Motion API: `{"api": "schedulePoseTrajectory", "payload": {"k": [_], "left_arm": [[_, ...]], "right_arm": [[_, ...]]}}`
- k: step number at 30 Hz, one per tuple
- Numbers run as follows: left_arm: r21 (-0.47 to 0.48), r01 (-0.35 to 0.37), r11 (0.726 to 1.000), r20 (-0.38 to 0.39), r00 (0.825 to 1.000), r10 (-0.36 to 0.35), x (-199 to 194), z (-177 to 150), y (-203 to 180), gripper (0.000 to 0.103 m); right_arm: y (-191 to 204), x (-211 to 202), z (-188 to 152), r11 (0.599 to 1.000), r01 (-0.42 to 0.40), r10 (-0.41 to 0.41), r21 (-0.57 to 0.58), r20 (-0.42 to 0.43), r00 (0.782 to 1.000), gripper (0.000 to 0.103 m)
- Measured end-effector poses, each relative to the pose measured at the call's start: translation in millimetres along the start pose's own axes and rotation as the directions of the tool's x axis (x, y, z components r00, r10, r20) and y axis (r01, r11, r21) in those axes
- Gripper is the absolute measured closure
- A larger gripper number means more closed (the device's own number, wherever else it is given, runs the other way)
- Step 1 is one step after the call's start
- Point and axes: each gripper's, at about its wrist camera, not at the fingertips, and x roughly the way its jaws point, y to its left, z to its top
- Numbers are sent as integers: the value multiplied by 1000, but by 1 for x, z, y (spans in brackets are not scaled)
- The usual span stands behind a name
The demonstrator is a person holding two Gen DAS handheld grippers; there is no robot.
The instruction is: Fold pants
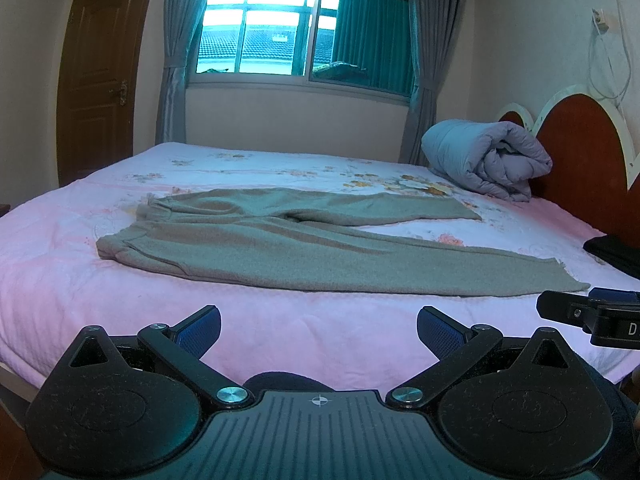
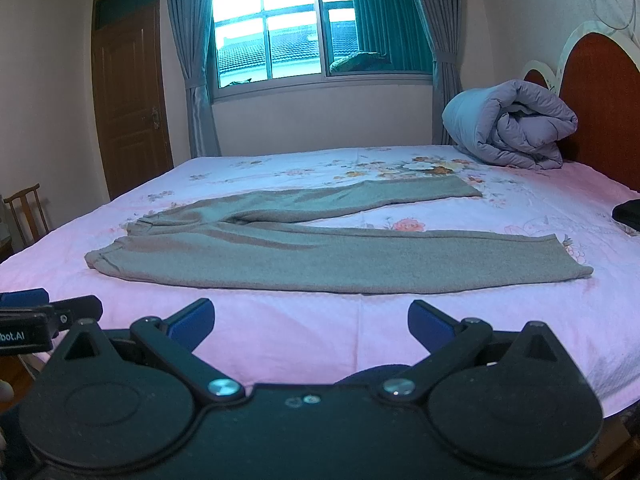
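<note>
One pair of grey pants (image 1: 280, 244) flat on one pink bed (image 1: 60, 264).
Two grippers, left (image 1: 319, 330) and right (image 2: 311, 322), both spread wide, empty; one rolled quilt (image 1: 486, 160) at two o'clock.

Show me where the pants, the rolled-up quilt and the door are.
pants (image 2: 320, 256): right wrist view, on the near leg.
rolled-up quilt (image 2: 508, 124): right wrist view, on its side.
door (image 1: 100, 80): left wrist view, on its panel.

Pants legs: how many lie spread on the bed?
2. The near leg runs along the bed's front edge; the far leg angles toward the rolled quilt. Neither overlaps.
</note>
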Motion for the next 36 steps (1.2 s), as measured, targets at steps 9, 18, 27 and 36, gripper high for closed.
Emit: {"api": "schedulePoseTrajectory", "payload": {"k": [9,18,27,36], "left_arm": [[0,1,1000,-2,1000,-1,0,0,1,0],[1,0,1000,-3,1000,0,0,0,0,0],[1,0,1000,-3,1000,0,0,0,0,0],[-47,27,999,34,999,-26,5,23,34,0]], "right_arm": [[0,0,0,1000,2,-2,0,-2,1000,6],[0,0,0,1000,2,-2,0,-3,1000,6],[0,0,0,1000,2,-2,-1,-4,1000,6],[-13,-6,14,1000,2,-2,-4,49,999,6]]}}
